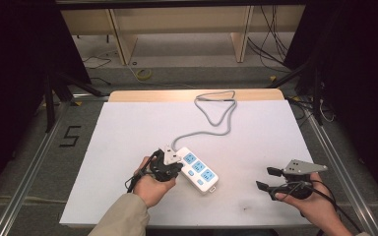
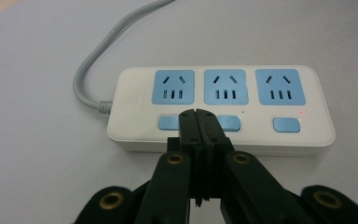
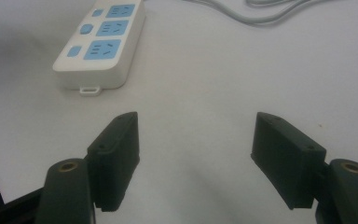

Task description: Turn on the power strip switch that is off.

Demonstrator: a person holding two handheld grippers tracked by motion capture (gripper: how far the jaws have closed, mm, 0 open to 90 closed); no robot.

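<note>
jaws of the left gripper [image 2: 199, 112] are pressed fully together, gripping nothing, tips at the blue switch row of the power strip [image 2: 219, 109]; the right gripper [image 3: 196, 149] stands wide open and empty, well apart. strip lies mid-table [image 1: 128, 128], long axis diagonal, grey cord [image 1: 211, 115] trailing away. smooth white rounded plastic, three blue sockets.

Light: even and bright on the white table [image 1: 128, 147]; surroundings dark at the left and right edges.
Shadows: soft, faint.
Focus: near jaws slightly blurred in both gripper views.
</note>
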